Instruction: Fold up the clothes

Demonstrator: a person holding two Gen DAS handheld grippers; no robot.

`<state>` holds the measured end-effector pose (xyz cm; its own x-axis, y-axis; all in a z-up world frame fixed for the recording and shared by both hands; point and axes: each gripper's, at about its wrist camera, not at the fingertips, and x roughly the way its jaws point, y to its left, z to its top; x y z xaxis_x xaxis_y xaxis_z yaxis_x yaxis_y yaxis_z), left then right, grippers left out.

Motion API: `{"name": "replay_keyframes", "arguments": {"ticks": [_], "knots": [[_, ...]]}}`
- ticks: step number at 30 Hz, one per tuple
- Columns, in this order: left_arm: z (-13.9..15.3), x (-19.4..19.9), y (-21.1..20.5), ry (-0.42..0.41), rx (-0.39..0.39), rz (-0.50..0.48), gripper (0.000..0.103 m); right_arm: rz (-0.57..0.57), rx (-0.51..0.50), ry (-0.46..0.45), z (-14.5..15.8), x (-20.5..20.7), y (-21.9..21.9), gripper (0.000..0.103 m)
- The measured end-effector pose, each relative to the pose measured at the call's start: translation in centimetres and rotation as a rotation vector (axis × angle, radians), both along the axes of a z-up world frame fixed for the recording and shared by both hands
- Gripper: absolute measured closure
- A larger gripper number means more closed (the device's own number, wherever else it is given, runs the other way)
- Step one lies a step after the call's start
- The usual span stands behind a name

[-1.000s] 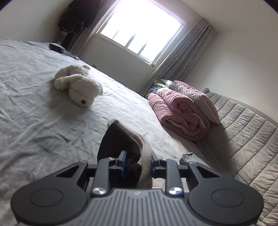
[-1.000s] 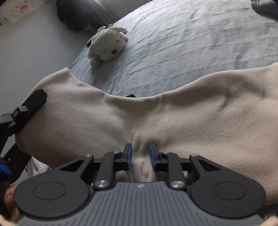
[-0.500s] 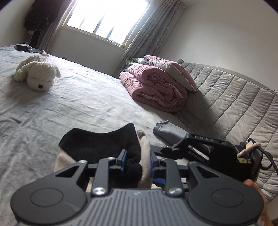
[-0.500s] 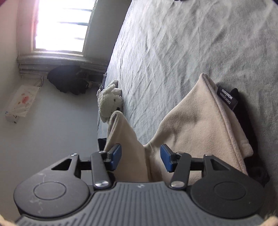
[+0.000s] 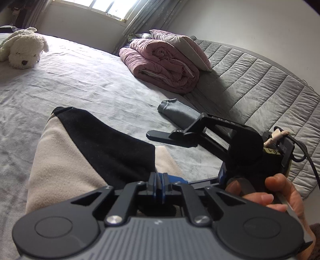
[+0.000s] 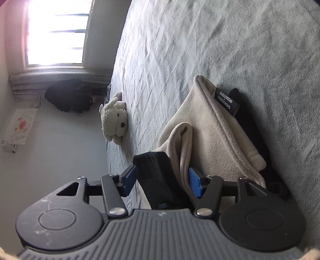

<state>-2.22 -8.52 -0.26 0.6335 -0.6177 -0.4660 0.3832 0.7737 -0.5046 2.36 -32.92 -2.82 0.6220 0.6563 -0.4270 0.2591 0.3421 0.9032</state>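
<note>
**Cream-and-black fleece laid on the grey bed, one tool closing, the other letting go**

At the far left, around ten o'clock from where the left tool points, a white plush dog (image 5: pixel 22 49) lies on the grey bedsheet (image 5: pixel 84 84), under the bright window (image 5: pixel 112 6). Closer in, at about nine to eleven o'clock, the fleece garment (image 5: pixel 60 152) is spread flat on the sheet: cream fabric along its left side, a broad black panel running diagonally across its middle, and a small cream patch showing again beside the tool's tips.

The left gripper (image 5: pixel 159 181) sits at six o'clock, low over the near edge of the garment. Its blue pads are drawn together, all but touching, and are closing the last bit. Whether any cloth is caught between them I cannot tell.

Straight ahead at twelve to one o'clock a rolled pink quilt (image 5: pixel 160 64) rests with a pillow (image 5: pixel 180 48) leaning on it. In front of it lies a small folded grey cloth (image 5: pixel 176 112), near the quilted grey cover (image 5: pixel 260 84).

At three o'clock the right gripper (image 6: pixel 162 180), held in a person's hand (image 5: pixel 280 192), points across toward the garment. Its jaws stand apart and are widening. In its own view a fold of black and cream cloth stands loosely between the blue pads, with the garment's black label (image 6: pixel 227 102) farther up at one o'clock.
</note>
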Motion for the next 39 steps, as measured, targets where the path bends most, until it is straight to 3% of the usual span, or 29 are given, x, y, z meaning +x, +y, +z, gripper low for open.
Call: {"name": "replay_keyframes", "arguments": {"ticks": [4, 11, 20, 31, 34, 39], "knots": [[1.4, 0.2, 2.2, 0.02, 0.023, 0.05, 0.078, 0.039, -0.115, -0.028, 0.5, -0.1, 1.5, 0.045], [1.2, 1.1, 7.3, -0.033, 0.022, 0.149, 0.077, 0.09, -0.311, -0.083, 0.6, -0.7, 4.2, 0.078], [-1.0, 2.1, 8.4, -0.105, 0.014, 0.159, 0.077, 0.036, -0.268, -0.239, 3.7, -0.3, 2.4, 0.082], [-1.3, 1.3, 5.1, -0.184, 0.045, 0.054, 0.077, -0.012, -0.255, -0.253, 3.2, -0.7, -1.7, 0.082], [-1.7, 1.0, 4.1, -0.194, 0.073, 0.025, 0.077, -0.005, -0.28, -0.257, 2.6, -1.2, -2.8, 0.082], [-2.9, 0.3, 2.7, -0.228, 0.143, -0.007, 0.077, 0.044, -0.479, -0.225, 0.2, -1.5, -2.3, 0.082]]}}
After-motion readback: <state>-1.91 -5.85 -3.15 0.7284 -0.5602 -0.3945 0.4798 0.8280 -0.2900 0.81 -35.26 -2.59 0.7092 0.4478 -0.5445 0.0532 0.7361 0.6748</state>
